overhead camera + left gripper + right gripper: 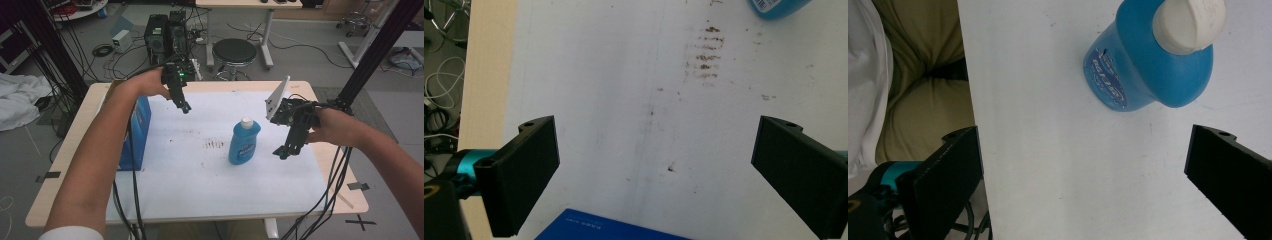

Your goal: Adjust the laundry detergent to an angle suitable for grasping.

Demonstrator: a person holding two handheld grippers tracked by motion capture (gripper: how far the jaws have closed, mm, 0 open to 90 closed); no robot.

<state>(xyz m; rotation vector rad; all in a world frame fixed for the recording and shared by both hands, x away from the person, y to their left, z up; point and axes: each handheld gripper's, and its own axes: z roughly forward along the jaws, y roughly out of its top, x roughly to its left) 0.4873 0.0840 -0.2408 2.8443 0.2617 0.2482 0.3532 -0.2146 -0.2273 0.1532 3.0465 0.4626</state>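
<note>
Grey floor strewn with cables, a black stool (234, 51) and computer towers (166, 31) lie beyond a pale wooden worktop (80, 125), most of it covered by a white sheet (200, 185) with a brownish smear (215, 144) near its middle.

A blue box (136, 135) stands at the sheet's left edge, under the person's left forearm; the left gripper view catches just its top edge (599, 231) at the bottom.

A blue bottle (244, 142) with a white cap stands upright on the sheet, right of the smear. The right gripper view looks down on its cap and label (1148, 70), and also shows the worktop's near edge with the person's lap beside it. The left gripper view catches only its base (780, 7) at the top.

The left hand-held gripper (185, 108) hangs above the sheet's far left part, jaws spread wide with nothing between them but the stained sheet (659, 145). The right hand-held gripper (283, 154) hovers just right of the bottle, apart from it, jaws likewise wide apart and holding nothing (1083, 175).
</note>
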